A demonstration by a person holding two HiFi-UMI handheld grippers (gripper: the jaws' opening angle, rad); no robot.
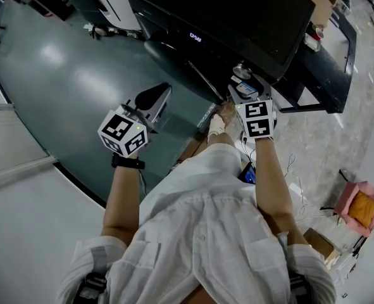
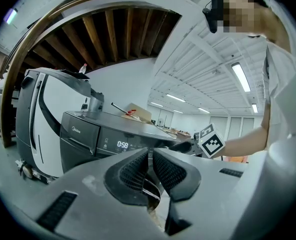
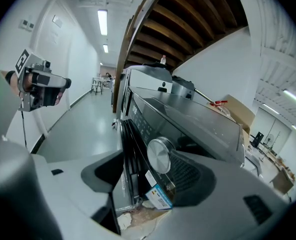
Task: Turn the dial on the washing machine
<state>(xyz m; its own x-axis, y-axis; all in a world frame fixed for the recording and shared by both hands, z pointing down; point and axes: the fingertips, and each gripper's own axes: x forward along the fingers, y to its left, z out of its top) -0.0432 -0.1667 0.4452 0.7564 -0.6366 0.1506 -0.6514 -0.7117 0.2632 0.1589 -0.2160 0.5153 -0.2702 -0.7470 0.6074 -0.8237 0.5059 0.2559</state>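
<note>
The dark washing machine [image 1: 237, 18] stands in front of me, its display [image 2: 122, 145] lit. Its round silver dial [image 3: 159, 155] sits on the control panel. My right gripper [image 3: 148, 176] is open, one jaw on each side of the dial, which is close against the right-hand pad [image 3: 188, 176]; I cannot tell if they touch. In the head view the right gripper [image 1: 242, 88] is up at the machine's front. My left gripper [image 1: 154, 99] hangs back from the machine over the floor, and its jaws [image 2: 150, 156] are shut with nothing between them.
The machine's door [image 3: 127, 149] carries a blue and white sticker [image 3: 158, 196]. A cardboard box [image 3: 238, 109] and a red-handled tool lie on the machine's top. A white appliance [image 2: 30, 114] stands beside it. A pink bag [image 1: 361, 208] and cables lie on the floor at right.
</note>
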